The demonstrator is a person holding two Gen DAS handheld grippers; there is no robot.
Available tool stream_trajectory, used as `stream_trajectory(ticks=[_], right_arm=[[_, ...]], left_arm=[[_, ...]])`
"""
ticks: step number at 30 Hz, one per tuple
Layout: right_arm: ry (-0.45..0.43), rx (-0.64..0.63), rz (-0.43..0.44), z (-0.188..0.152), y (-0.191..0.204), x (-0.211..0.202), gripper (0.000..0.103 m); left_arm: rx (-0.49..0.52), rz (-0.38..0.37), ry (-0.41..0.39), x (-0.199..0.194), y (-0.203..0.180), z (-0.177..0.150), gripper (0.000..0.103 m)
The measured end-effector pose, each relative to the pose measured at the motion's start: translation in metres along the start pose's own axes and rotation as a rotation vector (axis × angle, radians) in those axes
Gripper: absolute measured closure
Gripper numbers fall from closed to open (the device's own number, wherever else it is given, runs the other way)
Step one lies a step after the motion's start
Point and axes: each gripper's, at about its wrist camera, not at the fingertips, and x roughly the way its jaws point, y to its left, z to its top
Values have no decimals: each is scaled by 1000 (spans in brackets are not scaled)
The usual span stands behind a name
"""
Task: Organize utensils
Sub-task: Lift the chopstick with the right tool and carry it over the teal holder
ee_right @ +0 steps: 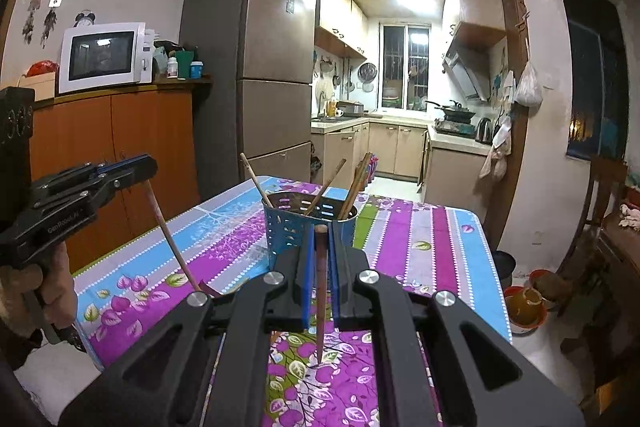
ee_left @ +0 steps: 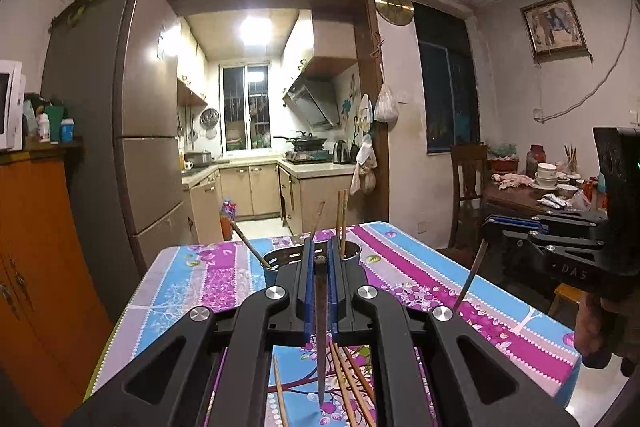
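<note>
A blue perforated utensil holder [ee_right: 308,227] stands on the flowered tablecloth [ee_right: 420,247] with several chopsticks leaning in it; it also shows in the left wrist view [ee_left: 276,263]. My left gripper [ee_left: 319,255] is shut on a dark chopstick [ee_left: 321,327] that hangs tip-down above the table. My right gripper [ee_right: 321,239] is shut on a brown chopstick [ee_right: 320,291], tip-down over the cloth, just in front of the holder. Several loose chopsticks [ee_left: 348,379] lie on the cloth under the left gripper. Each gripper shows in the other's view, the right one [ee_left: 492,227] and the left one [ee_right: 148,167].
An orange cabinet [ee_right: 120,139] with a microwave [ee_right: 104,57] and a tall fridge [ee_right: 256,67] stand to the left. A chair [ee_left: 468,179] and a cluttered side table [ee_left: 532,191] are to the right. Bowls [ee_right: 524,303] sit on the floor right of the table.
</note>
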Motion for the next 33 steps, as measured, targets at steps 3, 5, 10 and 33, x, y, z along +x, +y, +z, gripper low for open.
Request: stream_trajectory(ticks=[3,5,10,33], right_arm=[[19,-4,11,11,1,5,98],[28,-2,23,20,3,7,98],[28,12,40,53,-1,14,98],[68,28,17,208,-37,112,98]], left_arm=[[-41,-9,15,5,11,9,95],[-50,-5,20,9,17,18,95],[-59,-4,26,22,22,55,95],[-93,78,8,131,65,198,95]])
